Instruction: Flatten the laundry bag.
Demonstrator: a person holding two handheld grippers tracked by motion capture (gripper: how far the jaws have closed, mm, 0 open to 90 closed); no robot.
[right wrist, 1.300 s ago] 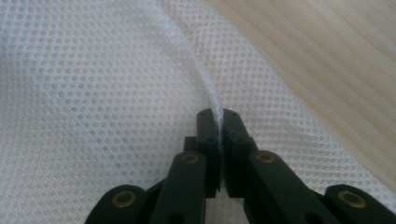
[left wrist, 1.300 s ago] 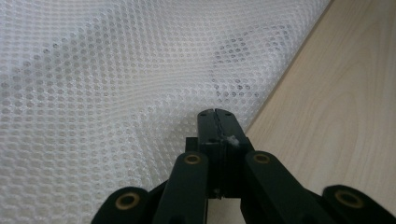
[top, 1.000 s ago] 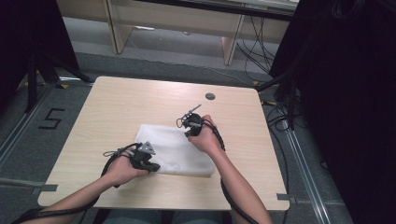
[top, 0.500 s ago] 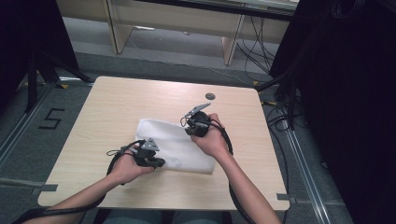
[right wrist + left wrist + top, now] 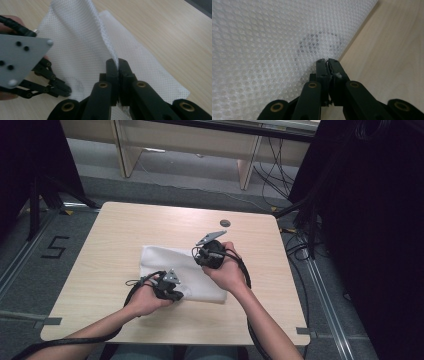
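Right gripper view's pretty clear: the right gripper (image 5: 117,65) is pinched tight on a lifted edge of the white mesh cloth (image 5: 82,45), while the left gripper (image 5: 327,65) clamps its near-side edge against the table (image 5: 125,227).

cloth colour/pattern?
White cloth, fine dotted mesh weave; clearest in the left gripper view.

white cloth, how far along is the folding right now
Partly done: the white cloth already lies doubled on the table. In hand: the right gripper is shut on a lifted edge, and the left gripper pins the near edge. Left: laying that raised flap down flat and letting go.
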